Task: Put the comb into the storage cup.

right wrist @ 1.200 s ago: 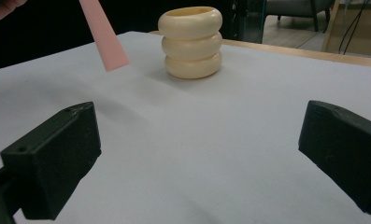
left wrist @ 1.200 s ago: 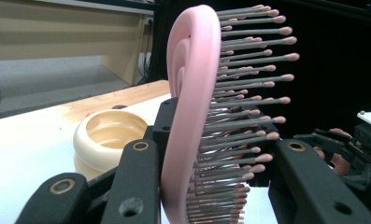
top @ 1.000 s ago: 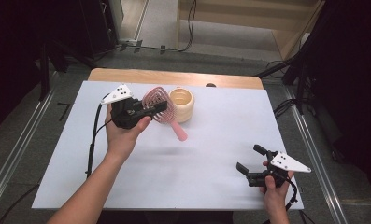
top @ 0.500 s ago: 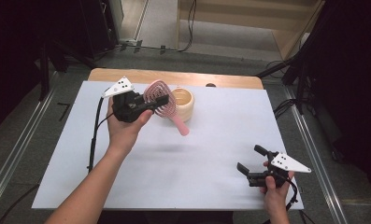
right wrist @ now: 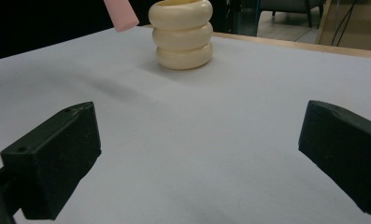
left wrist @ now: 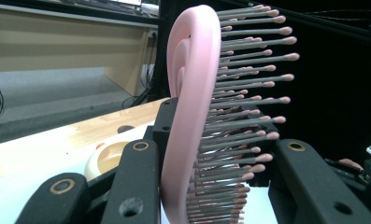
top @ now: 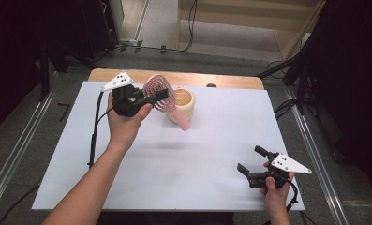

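**Pink hairbrush held up beside the cream cup**

High view: the left gripper (top: 148,98) is lifted over the far left part of the desk (top: 212,154), its jaws clamped on the head of a pink hairbrush (top: 161,93). The brush handle slants down toward the near side, ending just in front of a cream ribbed cup (top: 182,104) that stands near the middle of the far edge. The right gripper (top: 254,164) rests near the desk's near right corner, well apart from both, jaws spread with nothing between them.

Left gripper view: the two black jaws press on the brush head, one against its pink back, the other against the bristle side. The cup (left wrist: 109,158) shows behind.

Right gripper view: both jaws stand wide over bare white desk. The cup (right wrist: 183,33) stands upright far ahead, the handle tip (right wrist: 120,15) hanging just left of it.
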`<state>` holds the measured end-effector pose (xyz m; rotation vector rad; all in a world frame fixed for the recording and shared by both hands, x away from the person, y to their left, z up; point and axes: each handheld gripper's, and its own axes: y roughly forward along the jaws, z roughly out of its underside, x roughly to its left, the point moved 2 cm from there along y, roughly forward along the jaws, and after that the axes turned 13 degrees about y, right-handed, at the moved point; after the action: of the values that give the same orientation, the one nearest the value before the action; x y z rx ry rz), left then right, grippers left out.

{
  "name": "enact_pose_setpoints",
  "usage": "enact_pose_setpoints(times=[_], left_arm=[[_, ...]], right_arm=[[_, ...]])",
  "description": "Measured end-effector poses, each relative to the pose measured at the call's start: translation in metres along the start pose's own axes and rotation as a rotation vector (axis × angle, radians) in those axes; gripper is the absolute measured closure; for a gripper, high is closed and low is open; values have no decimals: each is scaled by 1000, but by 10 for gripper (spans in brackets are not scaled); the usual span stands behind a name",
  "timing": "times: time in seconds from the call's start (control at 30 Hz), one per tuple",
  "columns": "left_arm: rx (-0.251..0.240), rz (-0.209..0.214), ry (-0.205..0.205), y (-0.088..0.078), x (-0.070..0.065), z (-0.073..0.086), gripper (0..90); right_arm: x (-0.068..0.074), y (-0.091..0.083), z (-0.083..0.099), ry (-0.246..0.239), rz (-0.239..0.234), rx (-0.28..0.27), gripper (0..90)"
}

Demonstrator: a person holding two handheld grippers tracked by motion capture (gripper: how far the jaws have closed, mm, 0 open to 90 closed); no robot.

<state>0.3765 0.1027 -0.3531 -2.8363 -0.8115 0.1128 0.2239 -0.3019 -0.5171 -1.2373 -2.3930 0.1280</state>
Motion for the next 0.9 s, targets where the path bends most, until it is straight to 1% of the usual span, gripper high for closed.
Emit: enact_pose_setpoints(times=[0.1,0.3,0.4,0.5,0.9], left_arm=[[2,-3,6,2,1,-2,648],[-4,-10,3,5,5,-5,648],[-1,-2,2,6,6,-6,648],[-5,-5,-3,8,9,-8,648],[-20,-19,-7,10,16,-15,648]], right_arm=[[0,0,0,1,-1,1,0],[0,0,0,-1,-2,0,0],[1,0,1,4,-2,1,0],[0,0,1,6,-3,1,0],[1,1,1,-7,5,0,0]])
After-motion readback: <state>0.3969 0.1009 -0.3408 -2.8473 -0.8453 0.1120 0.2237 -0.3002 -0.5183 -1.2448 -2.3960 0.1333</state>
